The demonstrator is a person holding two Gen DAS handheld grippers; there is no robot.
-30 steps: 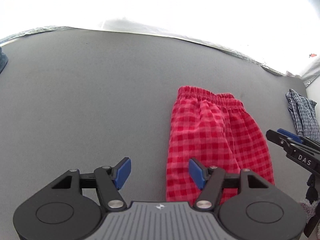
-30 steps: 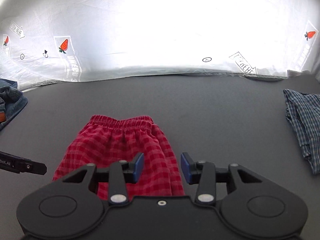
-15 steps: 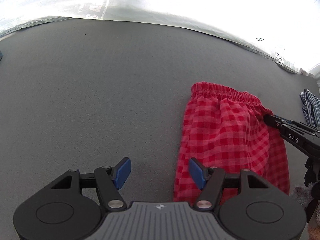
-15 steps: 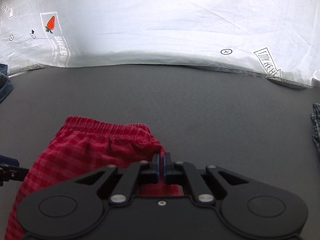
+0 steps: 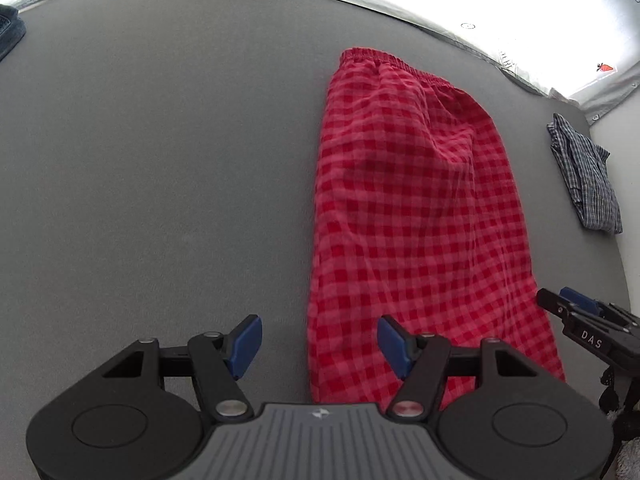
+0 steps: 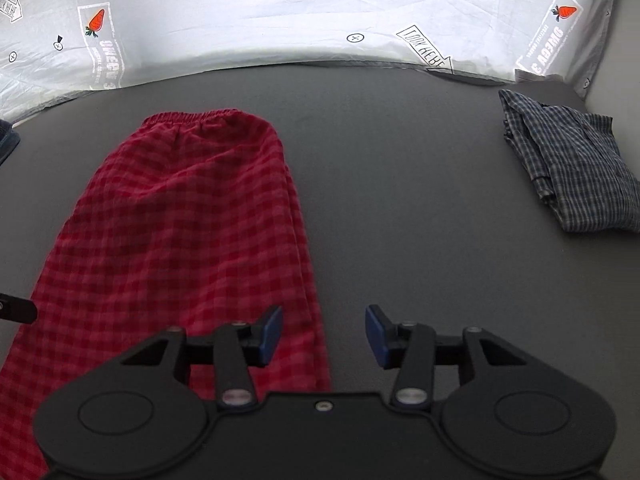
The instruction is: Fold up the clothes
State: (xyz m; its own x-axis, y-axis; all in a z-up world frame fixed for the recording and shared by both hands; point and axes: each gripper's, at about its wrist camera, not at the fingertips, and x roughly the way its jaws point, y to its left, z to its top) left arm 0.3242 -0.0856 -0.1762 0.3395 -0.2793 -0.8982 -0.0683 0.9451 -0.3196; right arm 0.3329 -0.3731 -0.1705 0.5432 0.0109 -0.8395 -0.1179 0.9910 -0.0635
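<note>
The red checked trousers (image 5: 420, 216) are laid flat on the grey mat (image 5: 160, 160), folded lengthwise into one long strip, with the elastic waistband (image 6: 192, 117) at the far end, near the white printed sheet (image 6: 280, 12). The near end is hidden under both tools, so the hems cannot be seen.

The left gripper (image 5: 318, 344) is held wide and empty; the left edge of the strip is seen between its pads, but no cloth is pressed. The right gripper (image 6: 323, 335) is seen with its jaws opening; its left pad (image 6: 271, 334) stands over the right edge of the strip, its other pad over bare mat, and nothing is gripped.

The cloth is judged to be thin, light and soft. It will sag and will not keep its form when lifted, and the two layers may slide apart. It is therefore best taken at the two near corners, with both layers pinched together, and carried over toward the waistband. The elastic band is thicker and gives a firmer hold.

A folded blue checked shirt (image 6: 576, 160) lies well apart to the right.
</note>
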